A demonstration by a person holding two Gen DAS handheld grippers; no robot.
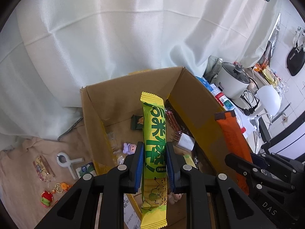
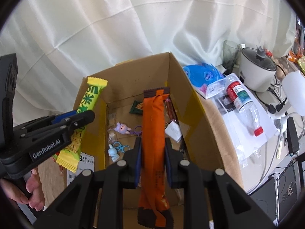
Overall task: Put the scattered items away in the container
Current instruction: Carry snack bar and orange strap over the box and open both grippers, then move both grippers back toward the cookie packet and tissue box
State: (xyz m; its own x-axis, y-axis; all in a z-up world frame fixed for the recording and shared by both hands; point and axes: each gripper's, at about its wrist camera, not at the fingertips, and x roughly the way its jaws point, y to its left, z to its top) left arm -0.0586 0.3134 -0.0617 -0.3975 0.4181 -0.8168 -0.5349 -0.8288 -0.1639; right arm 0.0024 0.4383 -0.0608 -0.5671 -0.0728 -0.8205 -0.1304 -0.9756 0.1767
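Note:
My left gripper (image 1: 154,148) is shut on a long yellow-green snack bar (image 1: 154,133), held above the open cardboard box (image 1: 194,106). My right gripper (image 2: 152,143) is shut on a long orange snack packet (image 2: 153,126), also over the box (image 2: 192,105). Each gripper shows in the other's view: the right gripper (image 1: 228,157) with its orange packet (image 1: 233,137) at the right, the left gripper (image 2: 89,113) with the yellow-green bar (image 2: 89,99) at the left. Inside the box lie a purple figure (image 1: 128,148), a white charger (image 1: 185,141), a dark green sachet (image 1: 137,123) and red sticks (image 1: 172,121).
On the beige cloth left of the box lie a snack packet (image 1: 42,167), a white clip (image 1: 68,161), a red-green charm (image 1: 46,199) and an orange keyring (image 1: 63,187). Right of the box are a plastic bottle (image 2: 243,103), blue tissue pack (image 2: 202,75), rice cooker (image 2: 256,70) and cables. A hand (image 2: 32,190) grips the left handle.

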